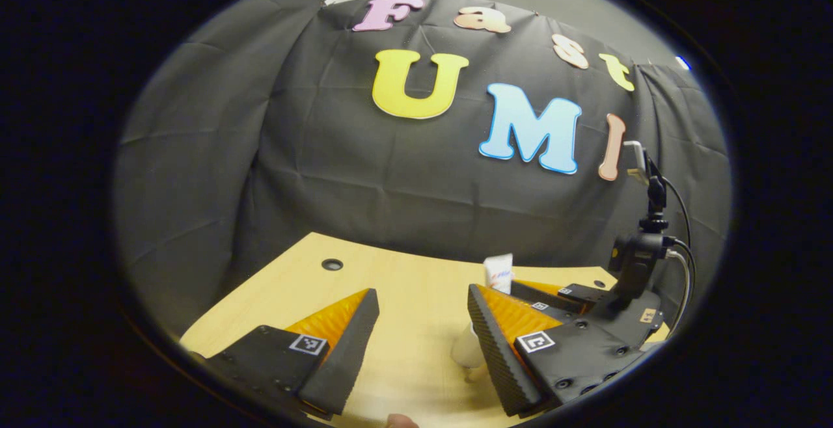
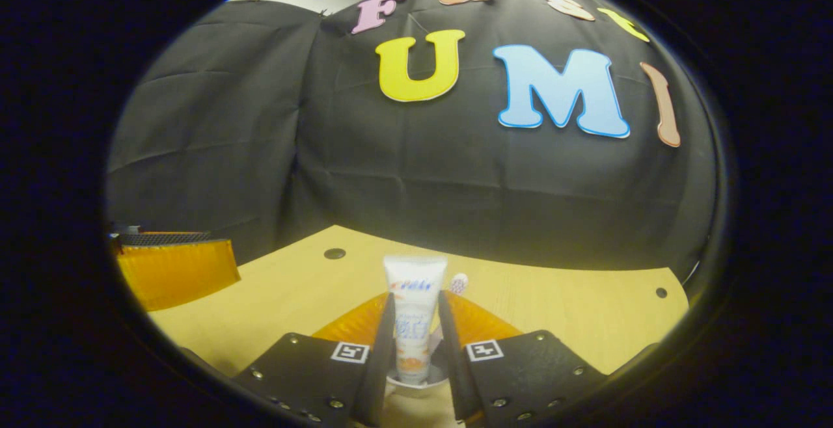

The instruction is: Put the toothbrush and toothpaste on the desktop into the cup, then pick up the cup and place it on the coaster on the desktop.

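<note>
My right gripper [image 2: 415, 337]: jaws clamped on the toothpaste [image 2: 414, 311], tube upright, lower end inside the cup [image 2: 416, 384]. Toothbrush [image 2: 458, 283] head shows just behind. My left gripper [image 1: 422, 343]: jaws wide, empty, above the bench [image 1: 403, 285].

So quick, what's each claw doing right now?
Left gripper: open, holding nothing.
Right gripper: closed on the toothpaste, tube upright over the cup.
</note>
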A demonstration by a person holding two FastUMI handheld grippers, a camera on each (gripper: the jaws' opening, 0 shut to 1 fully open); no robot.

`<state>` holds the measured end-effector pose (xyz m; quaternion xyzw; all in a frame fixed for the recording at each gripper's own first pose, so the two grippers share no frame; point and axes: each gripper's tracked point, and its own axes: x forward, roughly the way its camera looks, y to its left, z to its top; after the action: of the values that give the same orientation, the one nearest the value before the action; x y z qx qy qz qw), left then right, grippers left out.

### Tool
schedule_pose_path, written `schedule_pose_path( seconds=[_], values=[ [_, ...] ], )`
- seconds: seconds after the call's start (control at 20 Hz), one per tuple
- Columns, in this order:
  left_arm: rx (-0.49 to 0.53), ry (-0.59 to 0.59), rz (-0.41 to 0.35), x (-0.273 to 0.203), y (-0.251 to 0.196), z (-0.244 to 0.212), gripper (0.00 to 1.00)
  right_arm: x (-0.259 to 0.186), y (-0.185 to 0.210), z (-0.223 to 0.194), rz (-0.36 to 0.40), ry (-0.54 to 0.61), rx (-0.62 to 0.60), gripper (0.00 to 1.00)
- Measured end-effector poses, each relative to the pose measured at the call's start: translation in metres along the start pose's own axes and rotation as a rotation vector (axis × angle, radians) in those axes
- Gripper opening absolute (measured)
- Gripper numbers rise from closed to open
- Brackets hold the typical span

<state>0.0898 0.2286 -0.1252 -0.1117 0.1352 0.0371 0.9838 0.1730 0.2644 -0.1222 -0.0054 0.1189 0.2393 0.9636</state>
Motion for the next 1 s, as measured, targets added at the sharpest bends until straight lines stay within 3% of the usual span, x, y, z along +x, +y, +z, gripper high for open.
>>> schedule_pose_path(
  seconds=[0.05,0.1,0.2,0.65,1.0],
  values=[
    [0.001,-0.004,0.002,-0.001,0.0,0.0,0.9,-0.001,0.0,0.0,-0.004,0.001,-0.008,0.39],
    [0.003,-0.007,0.002,-0.001,0.0,0.002,0.9,-0.004,0.0,0.001,0.002,0.0,-0.015,0.53],
    [0.007,-0.008,0.004,-0.002,-0.002,0.003,0.9,-0.01,-0.001,0.003,0.0,-0.002,-0.024,0.6],
    [-0.007,0.052,-0.041,0.007,-0.038,-0.013,0.9,-0.074,-0.05,0.044,-0.079,-0.074,0.003,0.61],
    [0.037,0.176,-0.101,0.02,-0.074,-0.043,0.9,-0.125,-0.088,0.047,-0.153,-0.066,0.032,0.61]
  ],
)
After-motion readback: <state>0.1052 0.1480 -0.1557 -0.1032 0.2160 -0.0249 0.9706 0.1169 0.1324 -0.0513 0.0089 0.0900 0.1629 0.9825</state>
